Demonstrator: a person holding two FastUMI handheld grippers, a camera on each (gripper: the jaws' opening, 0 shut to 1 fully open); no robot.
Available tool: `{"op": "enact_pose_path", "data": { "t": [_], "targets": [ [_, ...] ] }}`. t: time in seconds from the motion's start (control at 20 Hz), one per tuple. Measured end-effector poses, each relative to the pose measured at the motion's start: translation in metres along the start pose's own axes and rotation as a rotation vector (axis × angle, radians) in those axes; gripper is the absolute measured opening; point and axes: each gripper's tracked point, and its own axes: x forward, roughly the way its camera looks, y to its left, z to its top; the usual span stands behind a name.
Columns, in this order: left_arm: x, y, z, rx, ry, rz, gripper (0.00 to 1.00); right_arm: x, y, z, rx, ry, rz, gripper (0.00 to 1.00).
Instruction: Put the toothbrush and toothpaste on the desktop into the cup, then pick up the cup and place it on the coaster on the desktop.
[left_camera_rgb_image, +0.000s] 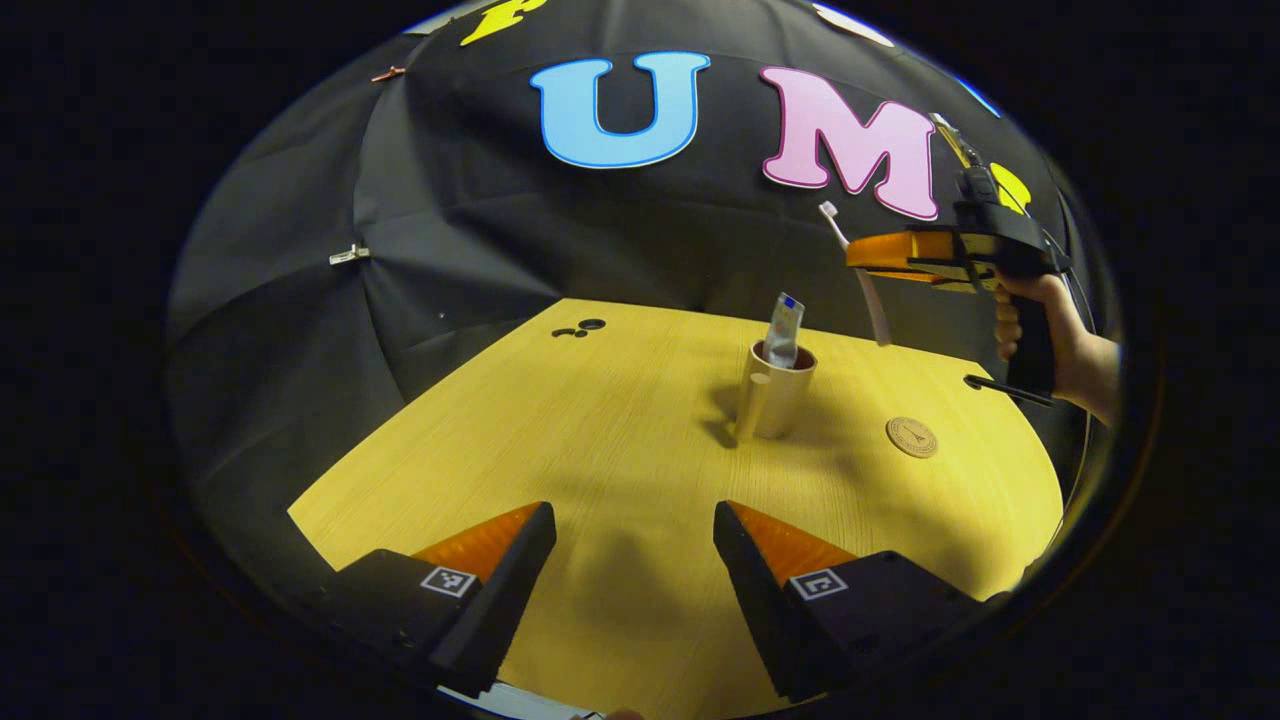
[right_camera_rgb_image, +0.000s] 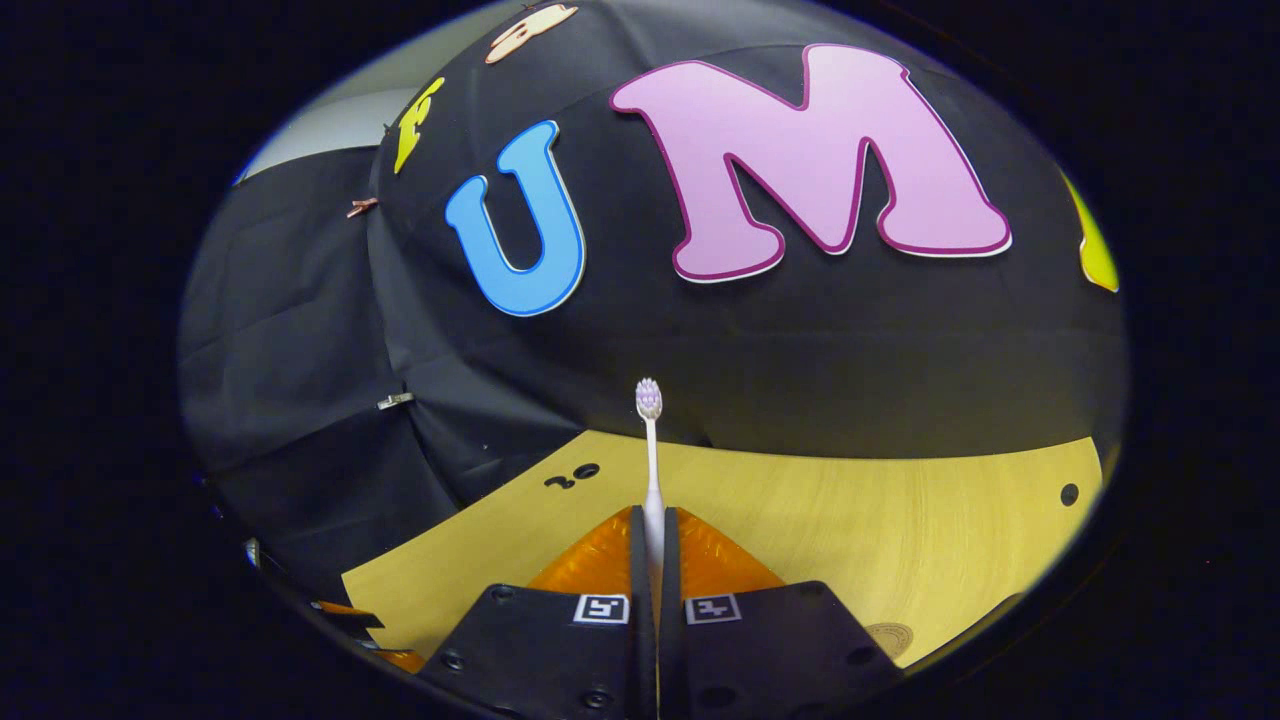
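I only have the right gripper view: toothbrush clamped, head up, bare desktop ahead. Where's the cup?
Observer: In the left gripper view the cup stands upright mid-desktop, below and left of the right gripper.
Operator: Toothpaste in yet?
Observer: Yes, the toothpaste stands in the cup, its top above the rim.
Operator: Coaster?
Observer: The coaster lies bare, right of the cup, apart from it.
Operator: Left gripper busy?
Observer: No, the left gripper is open, holding nothing, nearer than the cup.
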Motion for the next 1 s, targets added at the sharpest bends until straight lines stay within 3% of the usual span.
{"op": "enact_pose_path", "data": {
  "t": [0.45,0.7,1.0],
  "targets": [
    [-0.004,0.022,-0.033,-0.077,0.029,0.037,0.98,0.052,0.002,-0.020,-0.017,-0.070,0.027,0.06],
    [0.000,0.029,-0.050,-0.131,0.039,0.060,0.98,0.066,-0.013,-0.037,0.076,-0.100,0.019,0.06],
    [0.002,0.022,-0.060,-0.112,0.045,0.058,0.98,0.073,-0.004,-0.071,0.014,-0.099,0.018,0.06]
  ]
}}
